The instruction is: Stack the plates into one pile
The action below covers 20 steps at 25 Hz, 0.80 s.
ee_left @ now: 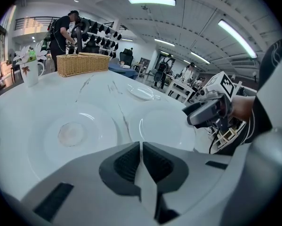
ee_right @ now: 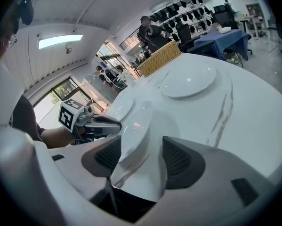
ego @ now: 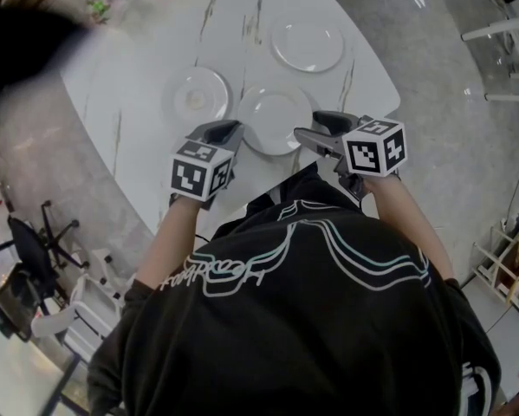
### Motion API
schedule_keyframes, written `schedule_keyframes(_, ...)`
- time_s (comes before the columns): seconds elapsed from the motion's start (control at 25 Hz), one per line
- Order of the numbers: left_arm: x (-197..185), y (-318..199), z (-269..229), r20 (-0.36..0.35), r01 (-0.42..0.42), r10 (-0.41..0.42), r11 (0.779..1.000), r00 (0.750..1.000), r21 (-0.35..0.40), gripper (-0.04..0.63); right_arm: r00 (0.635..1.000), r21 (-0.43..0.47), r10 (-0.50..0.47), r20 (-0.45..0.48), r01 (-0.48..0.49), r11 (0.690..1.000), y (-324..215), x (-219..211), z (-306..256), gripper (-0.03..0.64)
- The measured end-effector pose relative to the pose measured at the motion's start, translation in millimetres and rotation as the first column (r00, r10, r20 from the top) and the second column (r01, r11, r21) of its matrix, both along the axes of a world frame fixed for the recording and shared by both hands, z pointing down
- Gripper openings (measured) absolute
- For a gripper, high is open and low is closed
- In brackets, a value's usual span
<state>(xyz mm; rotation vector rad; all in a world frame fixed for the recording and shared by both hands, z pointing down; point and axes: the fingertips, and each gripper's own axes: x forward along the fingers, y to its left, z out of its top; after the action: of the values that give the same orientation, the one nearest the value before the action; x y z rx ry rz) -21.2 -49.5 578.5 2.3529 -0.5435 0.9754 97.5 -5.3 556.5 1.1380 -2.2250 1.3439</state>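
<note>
Near round white ceramic plate point(ego: 274, 120) is lying at the white marble table's point(ego: 129, 85) near edge, between both grippers. Right gripper point(ego: 315, 132) is gaping wide, holding nothing, with the plate's right rim lying between its jaws. Left gripper point(ego: 229, 132) is sitting closed and empty beside the left rim.

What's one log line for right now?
near plate, left plate, far plate: unstacked on table | left gripper: jaws shut, empty | right gripper: jaws open by near plate
</note>
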Motion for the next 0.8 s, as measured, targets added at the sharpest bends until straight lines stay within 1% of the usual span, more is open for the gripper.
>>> schedule_keyframes(0.2, 0.2, 1.4, 1.8, 0.019, -0.014, 0.014, 1.000, 1.000, 0.007, 0.038, 0.999, -0.037, -0.008, 0.044, 0.010, 0.999, 1.1, -9.7, -1.0, 0.258)
schedule_keyframes(0.4, 0.4, 1.4, 2.4, 0.020, -0.016, 0.016, 1.000, 1.000, -0.001, 0.038, 0.982, -0.086, 0.056, 0.179, -0.041, 0.995, -6.5, -16.5, -8.3, 0.208)
schedule_keyframes(0.48, 0.3, 1.8, 2.2, 0.020, -0.015, 0.015, 1.000, 1.000, -0.002, 0.038, 0.974, -0.099, 0.072, 0.213, -0.052, 0.994, -8.9, -17.9, -10.2, 0.183)
schedule_keyframes(0.56, 0.4, 2.4, 1.5, 0.019, -0.014, 0.014, 1.000, 1.000, -0.002, 0.038, 0.974, -0.110, 0.077, 0.215, -0.054, 0.992, -9.4, -17.3, -8.9, 0.147)
schedule_keyframes(0.64, 0.5, 2.8, 1.2, 0.019, -0.013, 0.013, 1.000, 1.000, -0.004, 0.038, 0.977, -0.119, 0.083, 0.196, -0.060, 0.991, -9.0, -14.5, -5.5, 0.107)
schedule_keyframes(0.72, 0.4, 2.4, 1.8, 0.019, -0.012, 0.012, 1.000, 1.000, -0.005, 0.038, 0.976, -0.130, 0.092, 0.196, -0.067, 0.989, -8.9, -13.6, -3.8, 0.085)
schedule_keyframes(0.8, 0.1, 1.8, 2.4, 0.018, -0.007, 0.007, 1.000, 1.000, -0.010, 0.038, 0.974, -0.136, 0.099, 0.203, -0.072, 0.988, -9.2, -13.2, -3.1, 0.081)
